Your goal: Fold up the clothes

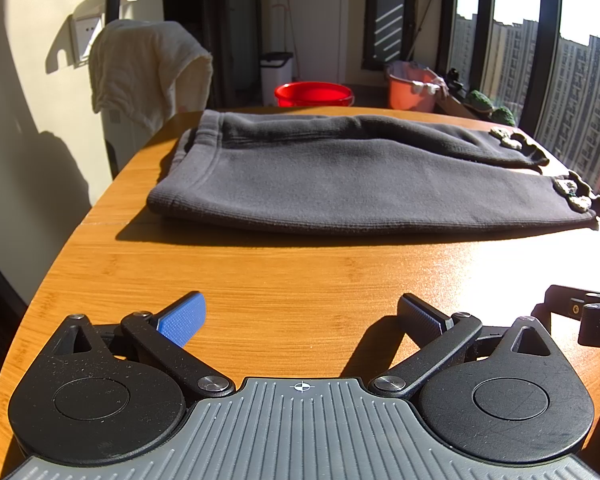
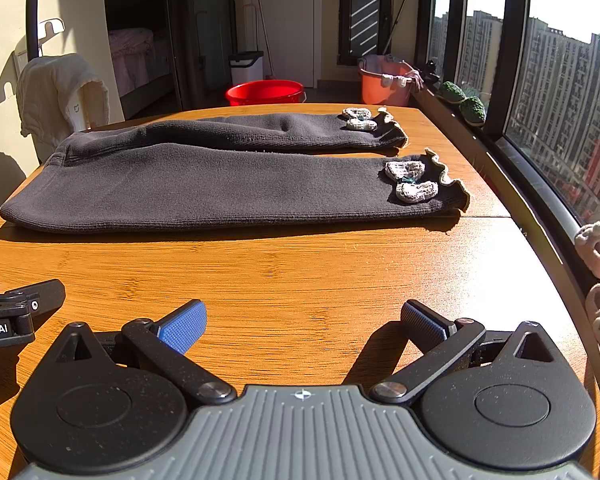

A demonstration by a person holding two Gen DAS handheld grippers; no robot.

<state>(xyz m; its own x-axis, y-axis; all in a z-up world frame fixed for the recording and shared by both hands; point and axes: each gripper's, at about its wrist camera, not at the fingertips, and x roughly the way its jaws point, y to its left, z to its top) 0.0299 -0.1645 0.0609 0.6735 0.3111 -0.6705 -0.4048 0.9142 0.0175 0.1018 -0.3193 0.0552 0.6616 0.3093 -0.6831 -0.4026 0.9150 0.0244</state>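
Nearest the lens, left gripper [image 1: 300,316] and right gripper [image 2: 302,320] both gape wide over the bamboo-grain table [image 1: 300,272], holding nothing. Beyond them lie dark grey ribbed knit trousers [image 2: 204,188], flat, with frilled cuffs and fuzzy bows. Only the right view catches pink slippers [image 2: 596,252] on the sill; further back, a red basin [image 1: 314,94].

Matt ribbed knit trousers [image 1: 340,176], glossy wood-grain table [image 1: 300,276]

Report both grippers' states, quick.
Left gripper: open, holding nothing, short of the dark grey knit trousers.
Right gripper: open, holding nothing, above the orange wooden table.
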